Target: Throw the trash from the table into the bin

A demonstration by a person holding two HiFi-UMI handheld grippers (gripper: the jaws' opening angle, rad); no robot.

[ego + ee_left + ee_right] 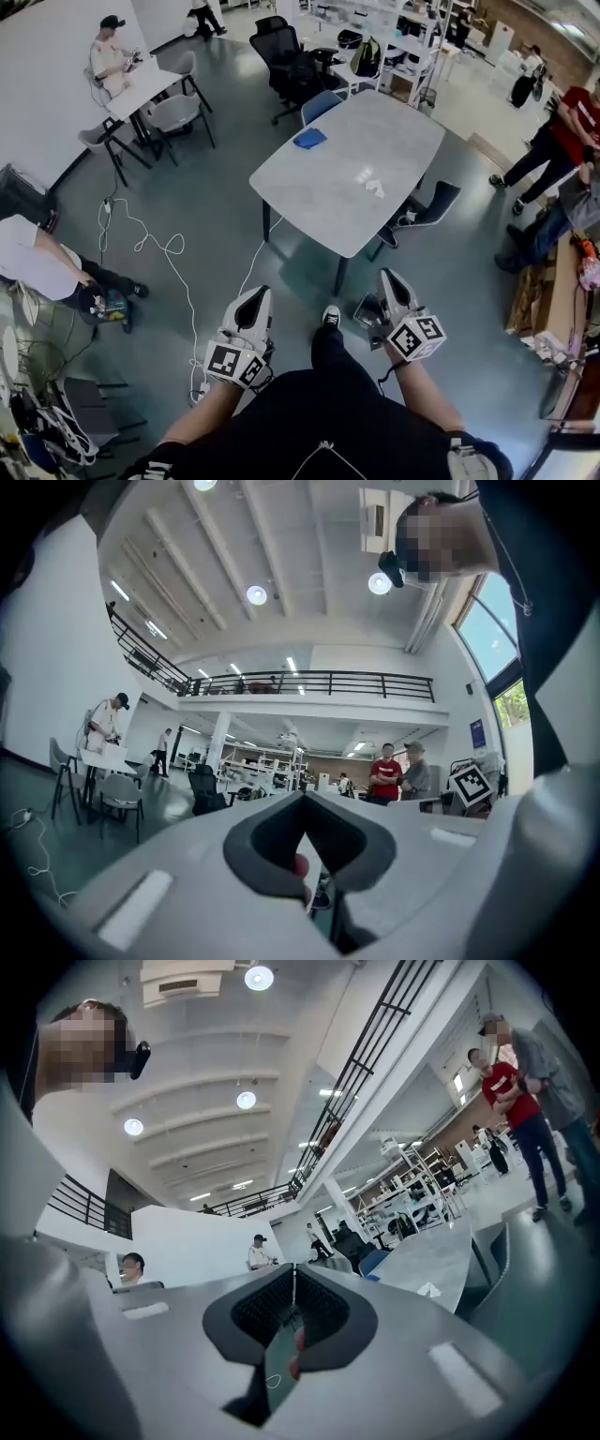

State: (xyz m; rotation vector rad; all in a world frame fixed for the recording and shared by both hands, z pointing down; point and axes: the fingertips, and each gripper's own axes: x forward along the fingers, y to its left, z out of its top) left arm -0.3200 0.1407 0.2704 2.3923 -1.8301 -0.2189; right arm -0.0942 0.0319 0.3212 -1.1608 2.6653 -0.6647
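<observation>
Both claws are sitting pinched shut w/ nothing btwn the jaws: left gripper (256, 302) and right gripper (392, 281) are hanging low by the legs, well short of the table (328, 211). Trash is lying on it: blue piece (309, 138), white scrap (372, 184). Risks as I'm judging them: jaws arriving shut and shoving the flimsy scrap off the edge. No bin is showing, so carrying blind could mean dropping stuff.
</observation>
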